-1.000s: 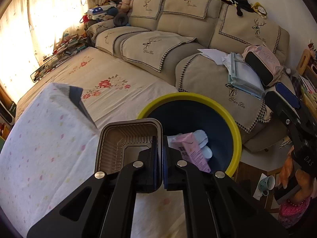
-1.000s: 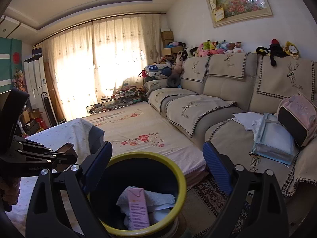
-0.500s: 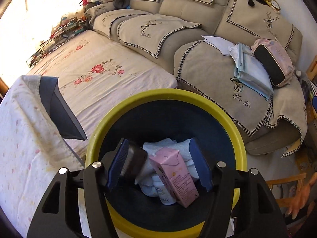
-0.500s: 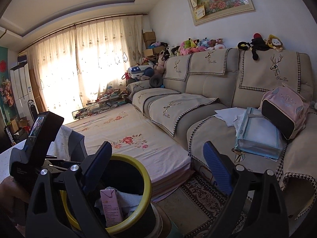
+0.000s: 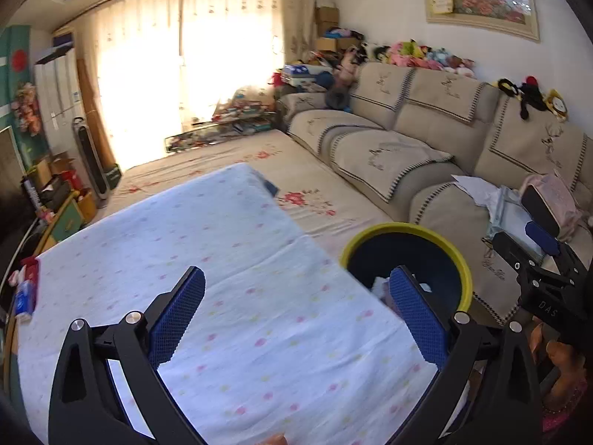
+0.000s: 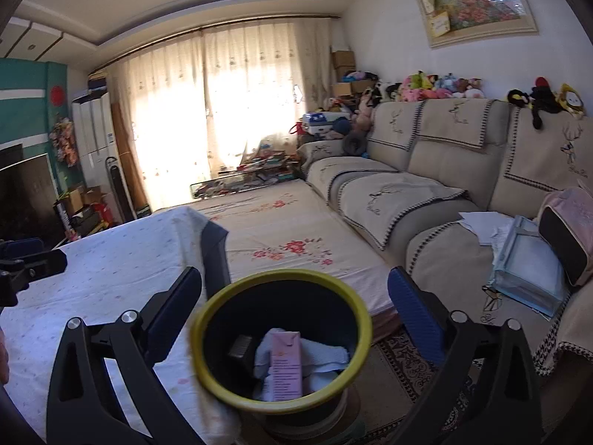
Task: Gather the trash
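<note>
The trash bin (image 6: 281, 276), yellow-rimmed and dark inside, stands beside the cloth-covered table (image 6: 111, 270). Inside it lie a pink carton (image 6: 285, 363), white tissue (image 6: 326, 359) and a dark plastic tray (image 6: 241, 346). My right gripper (image 6: 294, 315) hovers over the bin; its jaws are opening, with nothing between them. My left gripper (image 5: 296, 315) hangs above the table (image 5: 241, 278), left of the bin (image 5: 407, 228). Its jaws are opening wide and hold nothing. The right gripper (image 5: 537, 244) shows at the far right of the left wrist view.
A beige sofa (image 6: 426, 185) runs along the right wall with a pink bag (image 6: 567, 233) and papers (image 6: 481, 222) on it. A floral-covered low bed (image 6: 278, 230) lies beyond the bin. A patterned rug (image 6: 400, 363) covers the floor. Small packs (image 5: 26, 289) sit at the table's left edge.
The left gripper let the dark tray go into the bin, opened wide, and pulled back up over the table. The right gripper shifted slightly and opened a little more.
</note>
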The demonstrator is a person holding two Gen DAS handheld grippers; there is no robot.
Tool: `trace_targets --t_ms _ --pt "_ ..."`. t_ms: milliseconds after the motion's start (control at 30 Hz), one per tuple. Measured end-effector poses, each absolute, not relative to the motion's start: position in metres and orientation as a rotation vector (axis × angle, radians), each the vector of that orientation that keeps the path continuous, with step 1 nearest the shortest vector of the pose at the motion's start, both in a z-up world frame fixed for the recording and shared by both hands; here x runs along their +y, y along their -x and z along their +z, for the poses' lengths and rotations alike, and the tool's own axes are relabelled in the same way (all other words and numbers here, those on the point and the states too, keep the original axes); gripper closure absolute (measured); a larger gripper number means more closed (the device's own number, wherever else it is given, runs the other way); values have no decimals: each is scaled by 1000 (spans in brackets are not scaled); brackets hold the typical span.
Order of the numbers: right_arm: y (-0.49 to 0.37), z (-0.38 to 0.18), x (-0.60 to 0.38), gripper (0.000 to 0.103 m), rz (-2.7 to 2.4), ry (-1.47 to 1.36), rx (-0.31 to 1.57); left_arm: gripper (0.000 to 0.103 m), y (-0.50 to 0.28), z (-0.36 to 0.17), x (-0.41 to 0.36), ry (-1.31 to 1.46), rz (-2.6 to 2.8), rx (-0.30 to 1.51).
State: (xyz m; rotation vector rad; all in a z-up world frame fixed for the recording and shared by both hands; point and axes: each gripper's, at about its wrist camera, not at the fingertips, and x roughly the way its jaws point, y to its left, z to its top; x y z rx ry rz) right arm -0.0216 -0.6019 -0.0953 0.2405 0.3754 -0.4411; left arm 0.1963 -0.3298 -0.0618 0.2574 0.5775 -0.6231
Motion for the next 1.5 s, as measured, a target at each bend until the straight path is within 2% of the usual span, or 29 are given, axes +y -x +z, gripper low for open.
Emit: trace_targets --t_ms 333,567,967,1500 --pt "4 -61 -493 7 -183 -144 389 5 -149 -47 -137 -84 -238 554" --pt "18 -31 -456 7 -134 -91 368 5 -107 -42 -58 32 -127 517" --pt "64 -12 -457 7 -156 -80 355 5 -49 -28 -66 6 -114 440" --pt "63 -14 -467 7 -158 -110 356 5 -51 -26 -67 7 -126 438"
